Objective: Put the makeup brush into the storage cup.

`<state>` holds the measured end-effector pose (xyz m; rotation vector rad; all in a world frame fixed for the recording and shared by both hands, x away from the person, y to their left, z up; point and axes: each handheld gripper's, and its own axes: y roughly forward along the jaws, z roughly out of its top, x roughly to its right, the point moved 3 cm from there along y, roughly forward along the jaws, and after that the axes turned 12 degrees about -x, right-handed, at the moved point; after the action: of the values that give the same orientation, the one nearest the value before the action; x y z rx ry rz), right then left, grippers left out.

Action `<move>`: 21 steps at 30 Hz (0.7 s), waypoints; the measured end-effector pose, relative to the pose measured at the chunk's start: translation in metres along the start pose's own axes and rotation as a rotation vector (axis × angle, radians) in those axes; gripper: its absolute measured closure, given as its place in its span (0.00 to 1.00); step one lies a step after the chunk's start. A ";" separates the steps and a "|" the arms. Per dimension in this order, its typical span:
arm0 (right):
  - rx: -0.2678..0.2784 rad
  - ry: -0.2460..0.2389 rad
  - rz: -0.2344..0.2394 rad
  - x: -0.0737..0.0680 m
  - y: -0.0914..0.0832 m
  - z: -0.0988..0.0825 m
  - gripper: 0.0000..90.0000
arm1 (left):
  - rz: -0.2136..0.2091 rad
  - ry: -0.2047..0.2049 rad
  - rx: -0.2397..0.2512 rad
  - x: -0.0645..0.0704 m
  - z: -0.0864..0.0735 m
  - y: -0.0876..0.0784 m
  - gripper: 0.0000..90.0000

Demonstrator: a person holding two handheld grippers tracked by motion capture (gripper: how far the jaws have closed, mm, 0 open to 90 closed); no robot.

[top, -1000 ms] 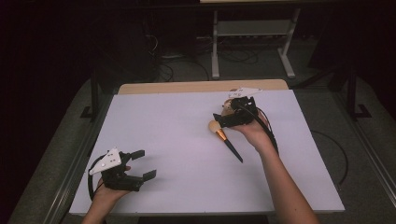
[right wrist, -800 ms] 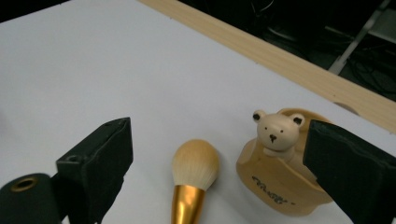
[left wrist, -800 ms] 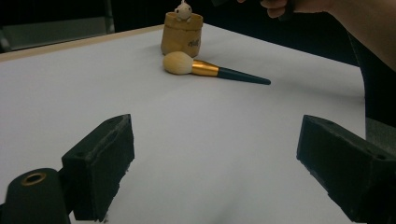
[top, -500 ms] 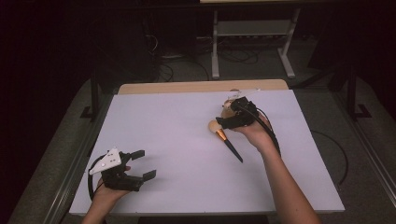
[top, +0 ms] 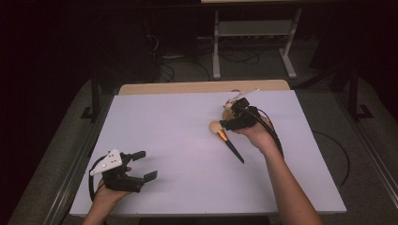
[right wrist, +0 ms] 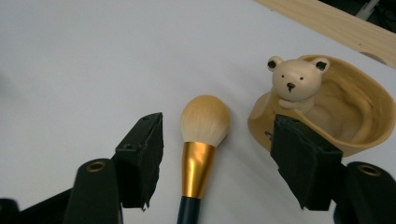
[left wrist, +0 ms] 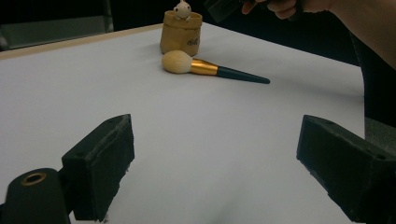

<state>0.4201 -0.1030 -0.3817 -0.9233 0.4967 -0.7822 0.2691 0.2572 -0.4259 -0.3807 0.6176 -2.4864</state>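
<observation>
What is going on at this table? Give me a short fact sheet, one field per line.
Surface: white table
Tool: makeup brush with cream bristles, gold collar and dark handle, lying flat
Container: tan wooden cup with a small bear figure on its rim, beside the brush head
Right gripper: above the brush; fingers have just been closing, one each side of the gold collar, not yet touching it
Left gripper: near the table's front edge, fingers wide apart, nothing between them
Likely next: the right fingers clamp the brush
</observation>
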 end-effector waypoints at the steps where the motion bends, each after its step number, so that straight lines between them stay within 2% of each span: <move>1: -0.008 -0.003 0.002 0.001 0.001 0.000 0.39 | 0.000 0.003 -0.002 0.000 0.000 0.000 0.12; 4: -0.031 0.023 0.016 0.000 0.002 -0.001 0.43 | 0.000 0.003 -0.004 -0.001 0.000 0.000 0.12; 5: -0.033 0.009 0.015 0.001 0.004 -0.001 0.44 | 0.000 0.003 -0.004 -0.001 0.000 0.000 0.12; 6: -0.046 0.026 0.025 0.000 0.004 -0.002 0.46 | 0.000 0.001 -0.001 -0.001 0.000 0.000 0.12; 10: -0.065 0.013 0.027 0.000 0.008 -0.003 0.48 | -0.001 -0.003 0.001 0.000 0.000 0.000 0.12; 13: -0.095 0.020 0.034 -0.002 0.013 -0.004 0.50 | -0.001 0.002 0.000 0.000 0.000 0.000 0.12; 21: -0.130 0.033 0.043 -0.001 0.021 -0.005 0.52 | -0.001 0.000 -0.002 0.000 0.000 0.000 0.12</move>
<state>0.4241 -0.0970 -0.4020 -1.0175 0.5999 -0.7343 0.2691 0.2575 -0.4261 -0.3811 0.6197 -2.4867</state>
